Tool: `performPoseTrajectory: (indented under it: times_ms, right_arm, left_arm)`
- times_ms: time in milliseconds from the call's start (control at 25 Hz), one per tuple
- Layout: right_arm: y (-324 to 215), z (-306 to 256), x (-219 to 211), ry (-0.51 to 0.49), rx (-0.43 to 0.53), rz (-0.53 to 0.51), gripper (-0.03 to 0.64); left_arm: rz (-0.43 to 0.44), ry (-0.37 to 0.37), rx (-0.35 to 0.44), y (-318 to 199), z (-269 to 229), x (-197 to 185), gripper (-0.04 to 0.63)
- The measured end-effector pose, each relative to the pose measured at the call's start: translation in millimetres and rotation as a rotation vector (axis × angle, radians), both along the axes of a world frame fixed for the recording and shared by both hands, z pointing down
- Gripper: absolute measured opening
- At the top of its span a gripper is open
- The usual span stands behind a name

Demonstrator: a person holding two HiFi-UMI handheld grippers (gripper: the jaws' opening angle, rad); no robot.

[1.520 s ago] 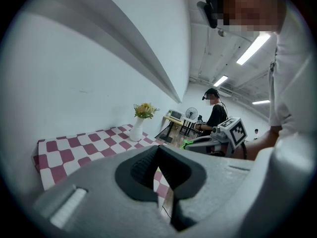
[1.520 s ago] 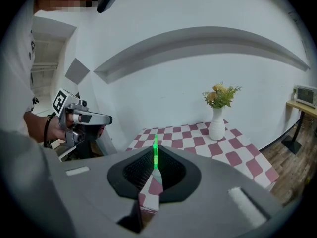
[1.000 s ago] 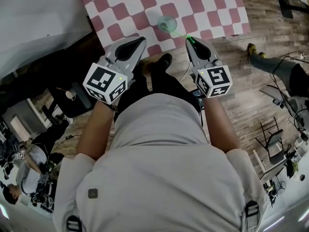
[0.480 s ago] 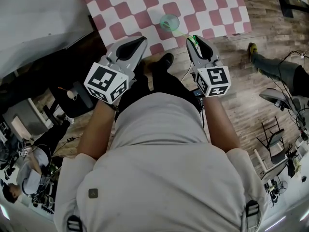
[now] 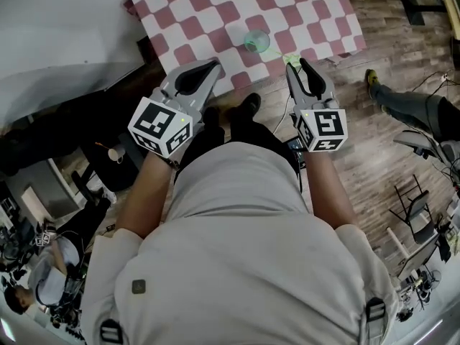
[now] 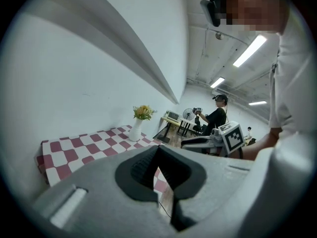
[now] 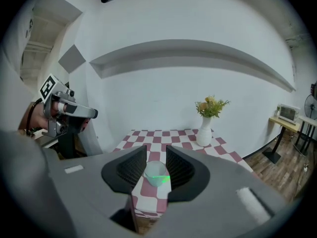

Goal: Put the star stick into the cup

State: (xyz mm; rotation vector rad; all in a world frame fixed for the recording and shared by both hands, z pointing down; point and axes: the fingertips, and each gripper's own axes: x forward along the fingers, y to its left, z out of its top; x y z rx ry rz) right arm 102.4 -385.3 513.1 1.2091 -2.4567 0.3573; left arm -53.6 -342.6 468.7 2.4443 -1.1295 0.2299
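A translucent green cup [image 5: 256, 42] stands near the front edge of the checked table [image 5: 215, 6]. In the right gripper view the cup [image 7: 154, 171] shows beyond the parted jaws, with the green star stick [image 7: 160, 178] glowing inside it. My right gripper [image 5: 299, 65] hovers just short of the table edge, to the cup's near right. Its jaws are opening and its pads [image 7: 132, 168] press on nothing. My left gripper [image 5: 210, 65] hangs to the cup's near left, off the table, shut and empty. Its dark pads [image 6: 143, 167] meet at the tips.
A white vase of yellow flowers [image 7: 204, 133] stands at the table's far side, by the white wall. Wooden floor lies right of the table, with chairs and cables [image 5: 413, 207]. A person with a headset [image 6: 218, 114] stands in the background.
The right gripper's jaws have parted and no longer pinch the green stick, which now rests in the cup. The left gripper has kept its place.
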Motion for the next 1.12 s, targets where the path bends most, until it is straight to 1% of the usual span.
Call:
performPoseTrajectory:
  times_ms: [160,480,680,800,1000,1120]
  right_arm:
    - [18.3,-23.7,-8.5,-0.013,0.045,0.012,0.131]
    - [61.1,-70.0,-34.6,-0.038,0.133,0.025,0.08]
    - [81.8,-99.3,-44.8,-0.053,0.194,0.047,0.063]
    - [92.4,-114.0,-49.5,-0.058,0.226,0.063,0.037]
    - [109.6,-133.1,-52.2,-0.067,0.268,0.097,0.014]
    - [117.4,-140.8,-55.5,-0.068,0.28,0.118,0.009]
  left_arm:
    - [0.027,0.002,0.044,13.3,-21.0,-7.1,0.005]
    - [0.087,0.015,0.127,40.0,-55.7,-18.5,0.005]
    - [0.115,0.023,0.175,52.0,-72.3,-26.2,0.005]
    - [0.133,0.024,0.201,57.3,-81.4,-30.6,0.005]
    - [0.16,0.029,0.243,69.6,-98.2,-37.0,0.005]
    - [0.164,0.045,0.256,73.7,-104.5,-42.1,0.005]
